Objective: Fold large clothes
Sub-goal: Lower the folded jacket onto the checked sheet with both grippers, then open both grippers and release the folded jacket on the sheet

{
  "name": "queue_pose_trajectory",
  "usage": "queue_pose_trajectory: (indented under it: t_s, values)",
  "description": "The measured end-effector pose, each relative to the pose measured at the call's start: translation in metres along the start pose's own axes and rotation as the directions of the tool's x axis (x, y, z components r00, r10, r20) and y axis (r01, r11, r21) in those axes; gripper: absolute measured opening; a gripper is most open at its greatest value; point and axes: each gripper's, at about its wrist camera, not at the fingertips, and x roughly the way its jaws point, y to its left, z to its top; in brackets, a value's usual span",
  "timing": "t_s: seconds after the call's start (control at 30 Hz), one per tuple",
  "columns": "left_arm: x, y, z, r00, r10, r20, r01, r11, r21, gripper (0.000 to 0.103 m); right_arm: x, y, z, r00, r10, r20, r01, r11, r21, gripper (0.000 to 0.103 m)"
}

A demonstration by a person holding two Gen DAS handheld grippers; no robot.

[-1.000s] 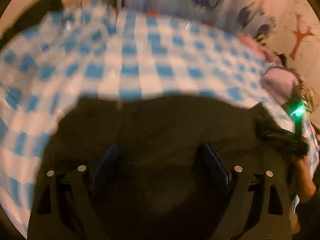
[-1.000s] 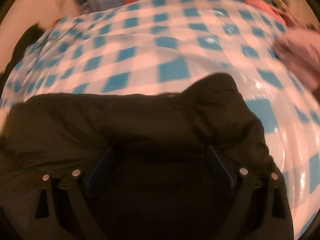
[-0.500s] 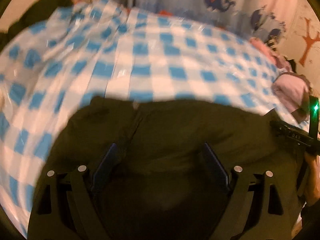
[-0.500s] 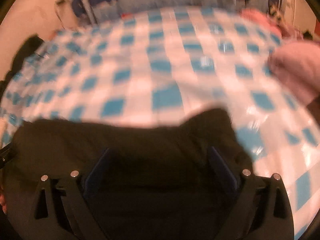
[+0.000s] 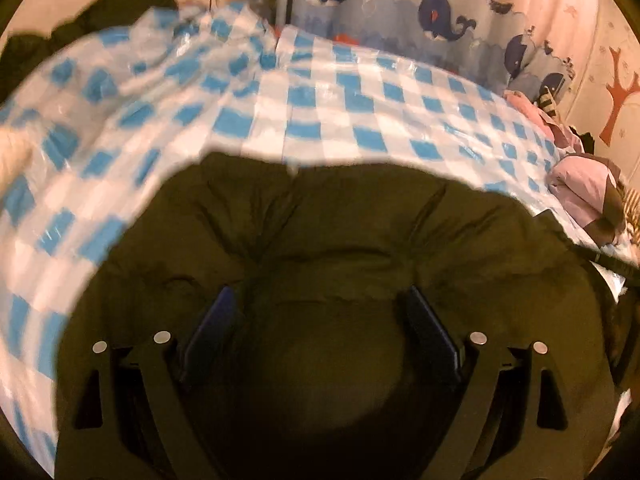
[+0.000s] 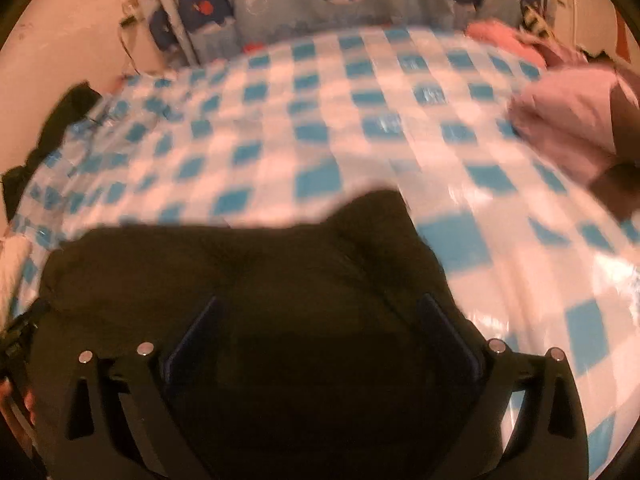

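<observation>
The dark padded jacket [image 5: 332,248] fills the lower half of both wrist views, lying on a bed under a glossy blue-and-white checked cover [image 5: 328,120]. It is dull olive-black, quilted and puffy, with soft stitched creases fanning toward its far edge. In the right wrist view that edge is uneven: a rounded lump [image 6: 372,220] pokes up at about 12 o'clock, while the rest runs lower toward 9 o'clock.

My reading is that a fold is in hand, with the near part of the jacket being carried away from the person toward its far edge, though how much has been doubled over is hard to tell in this dark cloth.

The left hand-held gripper [image 5: 320,320] has its fingers spread wide, with jacket fabric lying between and under them; whether any cloth is pinched cannot be told. The right hand-held gripper [image 6: 320,324] is likewise spread apart over the fabric, with no visible clamp on it.

The next move likely calls for both grippers to act evenly, so the bulky layer lands square and the lump at 12 o'clock gets flattened. Padded cloth will probably spring back, so pressing down afterwards seems wise.

Further out, a pink folded garment [image 6: 568,120] sits at 2 o'clock, apart from the jacket. A whale-print curtain [image 5: 440,16] hangs behind the bed at 12 o'clock.
</observation>
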Motion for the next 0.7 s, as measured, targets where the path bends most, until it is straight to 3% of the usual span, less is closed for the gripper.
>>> queue_pose_trajectory:
  t_s: [0.07, 0.23, 0.3, 0.37, 0.47, 0.6, 0.7]
  values:
    - [0.003, 0.002, -0.003, 1.000, -0.018, 0.012, 0.019, 1.000, -0.022, 0.084, 0.019, -0.012, -0.010, 0.999, 0.035, -0.017, -0.034, 0.998, 0.057, 0.096]
    - [0.001, -0.004, -0.008, 1.000, 0.026, 0.010, -0.026, 1.000, -0.010, 0.084, 0.026, -0.002, -0.011, 0.999, -0.010, -0.032, 0.011, 1.000, 0.014, 0.096]
    - [-0.015, -0.003, -0.010, 1.000, 0.021, 0.012, -0.021, 0.999, -0.029, 0.084, 0.006, -0.002, -0.012, 0.999, 0.025, -0.033, -0.024, 0.999, 0.037, 0.096]
    - [-0.037, -0.005, -0.017, 0.999, 0.024, 0.027, -0.023, 1.000, -0.016, 0.084, -0.029, 0.009, -0.020, 0.994, 0.106, 0.026, -0.106, 0.994, 0.021, 0.096]
    - [-0.075, -0.007, -0.034, 0.998, 0.048, 0.050, -0.050, 0.998, 0.041, 0.084, -0.075, 0.051, -0.048, 0.978, 0.206, 0.043, -0.199, 0.971, -0.136, 0.096]
    - [-0.109, 0.003, -0.055, 0.996, 0.086, 0.037, -0.087, 0.995, 0.040, 0.084, -0.115, 0.116, -0.102, 0.959, 0.284, -0.023, -0.274, 0.896, -0.349, 0.096]
    - [-0.140, 0.014, -0.073, 0.992, 0.116, 0.049, -0.117, 0.993, 0.029, 0.084, -0.133, 0.173, -0.151, 0.955, 0.286, -0.082, -0.282, 0.781, -0.558, 0.096]
